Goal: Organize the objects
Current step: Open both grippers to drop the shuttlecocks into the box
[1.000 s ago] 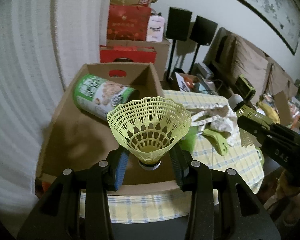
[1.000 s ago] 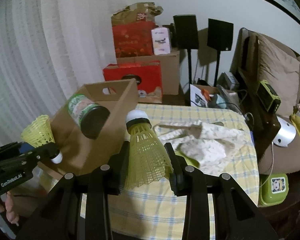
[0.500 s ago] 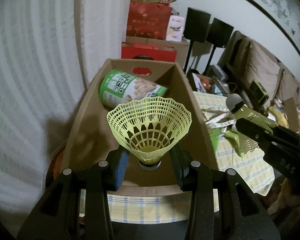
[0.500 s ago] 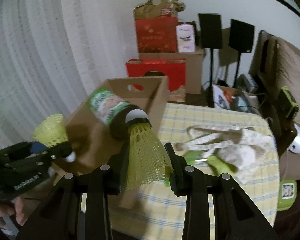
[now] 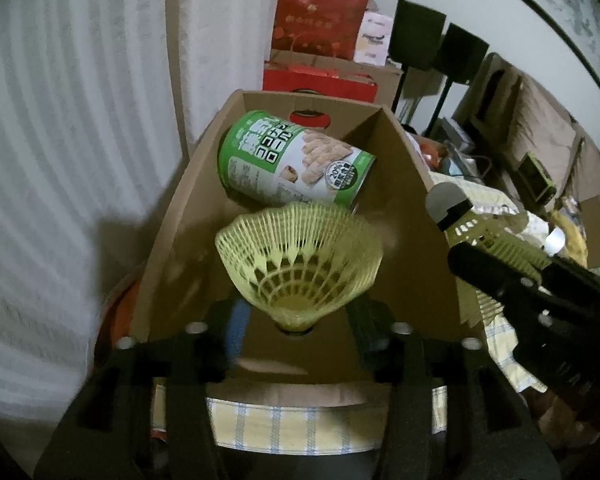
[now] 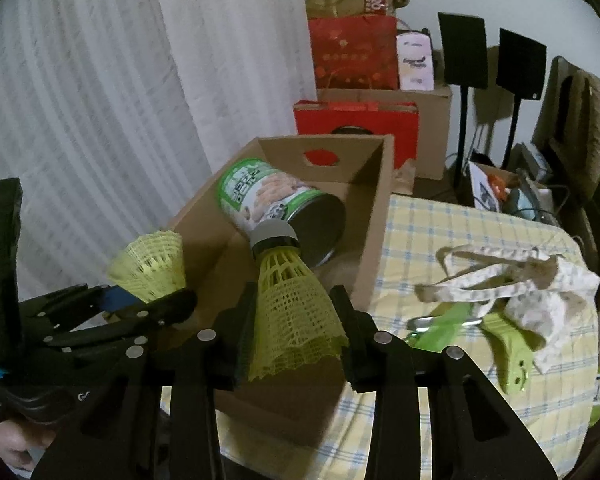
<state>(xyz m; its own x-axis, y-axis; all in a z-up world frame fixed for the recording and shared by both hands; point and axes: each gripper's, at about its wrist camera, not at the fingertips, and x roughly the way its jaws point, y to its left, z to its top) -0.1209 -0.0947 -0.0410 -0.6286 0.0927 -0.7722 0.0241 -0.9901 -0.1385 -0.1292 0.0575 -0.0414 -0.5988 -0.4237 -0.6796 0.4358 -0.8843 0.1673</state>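
My left gripper is shut on the cork end of a yellow shuttlecock, skirt open toward the camera, above the near end of an open cardboard box. A green snack can lies on its side in the box. My right gripper is shut on the skirt of a second yellow shuttlecock, cork tip forward, over the box's near right corner. The left gripper and its shuttlecock show at the left of the right wrist view.
The box stands on a table with a yellow checked cloth. A patterned cloth bag and green plastic pieces lie right of the box. Red gift bags, a carton and speakers stand behind. A white curtain hangs at left.
Both grippers have moved left and forward toward the box, each still holding its shuttlecock. The box and can now fill more of both views.
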